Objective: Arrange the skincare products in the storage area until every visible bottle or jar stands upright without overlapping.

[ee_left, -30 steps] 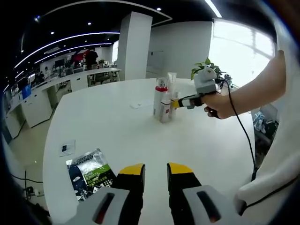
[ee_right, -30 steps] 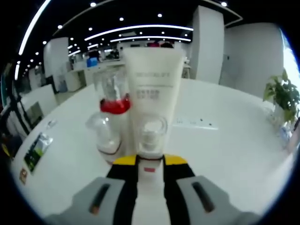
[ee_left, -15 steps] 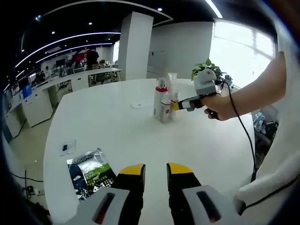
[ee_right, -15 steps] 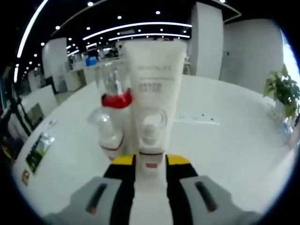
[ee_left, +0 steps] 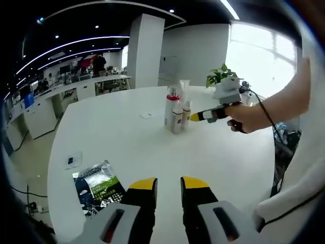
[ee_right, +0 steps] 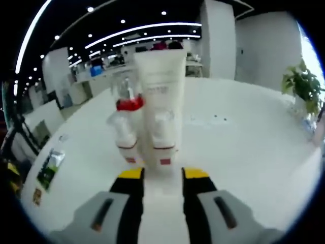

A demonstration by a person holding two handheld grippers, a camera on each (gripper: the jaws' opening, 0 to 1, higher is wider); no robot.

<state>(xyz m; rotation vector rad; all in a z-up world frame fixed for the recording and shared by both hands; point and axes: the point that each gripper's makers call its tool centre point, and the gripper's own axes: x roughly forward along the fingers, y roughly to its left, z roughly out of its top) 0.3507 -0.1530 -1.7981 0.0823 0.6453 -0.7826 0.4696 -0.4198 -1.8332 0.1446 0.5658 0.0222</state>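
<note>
Four upright bottles [ee_right: 147, 119] cluster on the table [ee_right: 244, 147]; right gripper [ee_right: 163, 175] and left gripper [ee_left: 167, 184] gape empty

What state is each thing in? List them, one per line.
Cream tube: upright on its cap, free.
Red-collared bottle: upright, beside the tube.
Small bottle: upright, in front of the tube, ungripped.
Green packet: lying flat on the table.
Left gripper: open, holding nothing.
Right gripper: open, just short of the bottles.
</note>
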